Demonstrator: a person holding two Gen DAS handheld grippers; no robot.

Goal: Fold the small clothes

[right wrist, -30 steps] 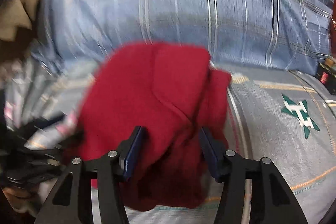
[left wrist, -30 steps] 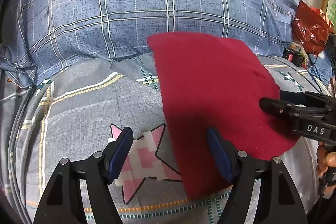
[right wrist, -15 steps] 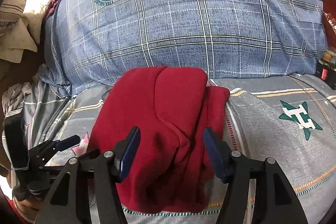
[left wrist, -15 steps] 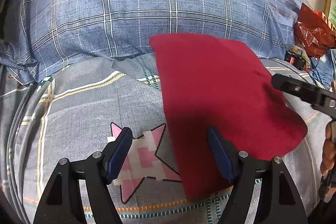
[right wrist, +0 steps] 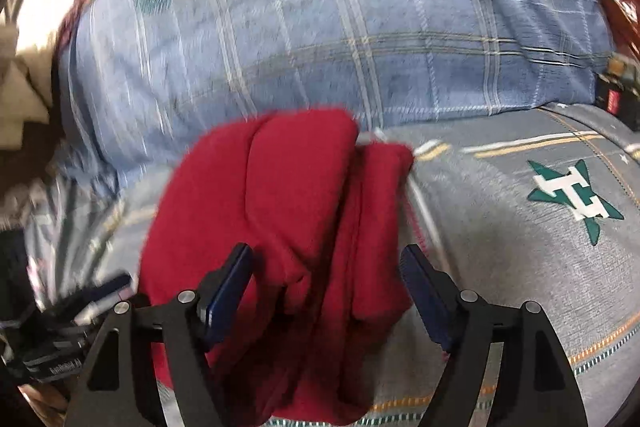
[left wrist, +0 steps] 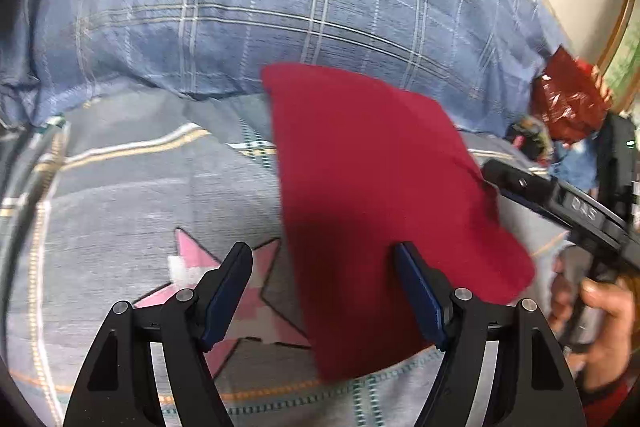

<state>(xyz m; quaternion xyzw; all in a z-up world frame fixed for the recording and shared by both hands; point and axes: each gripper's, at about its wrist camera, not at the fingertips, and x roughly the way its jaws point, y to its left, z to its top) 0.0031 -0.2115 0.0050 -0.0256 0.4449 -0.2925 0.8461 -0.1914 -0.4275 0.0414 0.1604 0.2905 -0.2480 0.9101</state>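
A folded dark red garment [left wrist: 380, 187] lies on the grey patterned bedsheet [left wrist: 140, 187]. In the right wrist view the red garment [right wrist: 288, 207] shows its layered folds. My left gripper [left wrist: 324, 291] is open and empty, hovering over the garment's near left edge. My right gripper [right wrist: 326, 287] is open and empty above the garment's near end. The right gripper also shows in the left wrist view [left wrist: 560, 203] at the garment's right edge, held by a hand. The left gripper shows blurred in the right wrist view [right wrist: 72, 327] at lower left.
A large blue plaid pillow [left wrist: 280, 7] lies behind the garment. A red plastic bag [left wrist: 568, 103] and small clutter sit at the far right. Beige cloth [right wrist: 20, 99] lies at the left. The sheet has a pink star [left wrist: 224, 283] and a green star [right wrist: 576, 199].
Both grippers stay open. Both views have shifted slightly and are blurred by motion; the right gripper has moved closer over the garment's right edge. The garment lies as before.
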